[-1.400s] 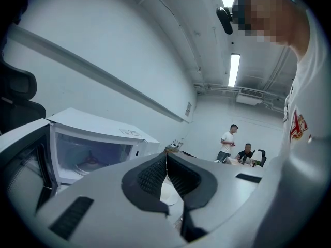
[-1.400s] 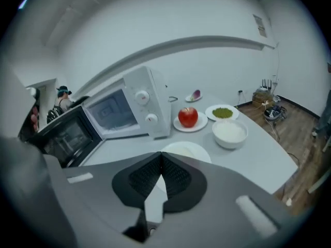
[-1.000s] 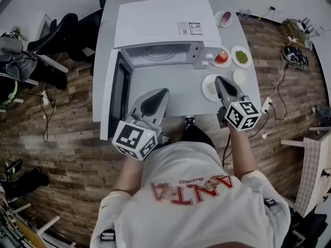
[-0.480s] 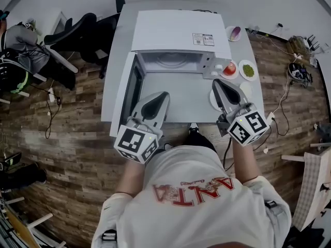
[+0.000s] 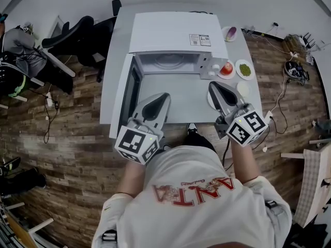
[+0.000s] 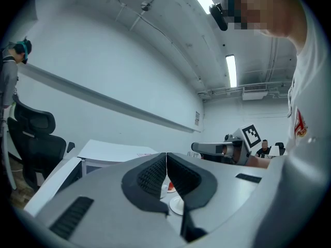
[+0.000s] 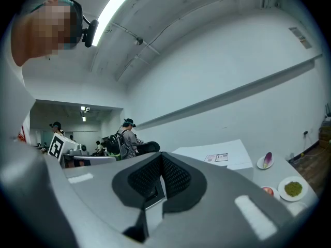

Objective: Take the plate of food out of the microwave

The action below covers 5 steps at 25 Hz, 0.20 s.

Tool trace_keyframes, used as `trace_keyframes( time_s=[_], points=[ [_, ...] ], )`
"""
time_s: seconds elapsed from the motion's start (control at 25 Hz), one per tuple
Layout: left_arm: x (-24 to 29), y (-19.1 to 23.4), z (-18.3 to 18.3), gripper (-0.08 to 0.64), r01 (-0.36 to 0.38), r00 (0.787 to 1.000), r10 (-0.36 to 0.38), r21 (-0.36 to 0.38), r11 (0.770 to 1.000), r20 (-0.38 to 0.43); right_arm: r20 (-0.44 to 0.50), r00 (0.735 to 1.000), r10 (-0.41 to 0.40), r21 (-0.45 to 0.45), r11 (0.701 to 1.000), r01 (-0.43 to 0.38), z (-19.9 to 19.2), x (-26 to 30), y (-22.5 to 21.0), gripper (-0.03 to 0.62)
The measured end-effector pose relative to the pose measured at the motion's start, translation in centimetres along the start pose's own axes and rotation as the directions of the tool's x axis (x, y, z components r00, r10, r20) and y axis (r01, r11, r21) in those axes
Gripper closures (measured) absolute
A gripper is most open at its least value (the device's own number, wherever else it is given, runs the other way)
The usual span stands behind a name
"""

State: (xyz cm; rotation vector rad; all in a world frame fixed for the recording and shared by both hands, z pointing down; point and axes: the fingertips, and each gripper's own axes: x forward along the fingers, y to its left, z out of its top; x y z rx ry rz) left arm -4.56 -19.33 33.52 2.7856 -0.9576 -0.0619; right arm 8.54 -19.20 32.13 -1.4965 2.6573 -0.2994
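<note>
The white microwave (image 5: pixel 178 32) stands at the back of the grey table (image 5: pixel 176 99), its door (image 5: pixel 133 89) swung open to the left. Only a glass turntable (image 5: pixel 170 61) shows in the cavity. A white plate (image 5: pixel 209 101) lies on the table, mostly hidden under my right gripper (image 5: pixel 213 86), which is shut and holds nothing. My left gripper (image 5: pixel 162 97) hovers over the table's front edge near the open door, shut and empty. In both gripper views the jaws are pressed together, the left gripper (image 6: pixel 166 161) and the right gripper (image 7: pixel 161 172) alike.
Right of the microwave are small plates: red food (image 5: pixel 226 68), green food (image 5: pixel 245 70), a purple piece (image 5: pixel 230 33), and a bare white plate (image 5: pixel 241 89). Office chairs (image 5: pixel 72 35) stand at the left, cables (image 5: pixel 295 56) on the floor at the right.
The head view has shifted a little. My right gripper has drawn slightly nearer and now covers more of the white plate. The left gripper has barely moved.
</note>
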Motion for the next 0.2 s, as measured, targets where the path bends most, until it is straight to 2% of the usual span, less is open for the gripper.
trace_keyframes(
  time_s=[0.2],
  points=[
    [0.07, -0.16, 0.01, 0.551, 0.009, 1.000, -0.009, -0.002, 1.000, 0.000, -0.010, 1.000, -0.006, -0.019, 1.000, 0.006, -0.23, 0.10, 0.16, 0.591]
  ],
)
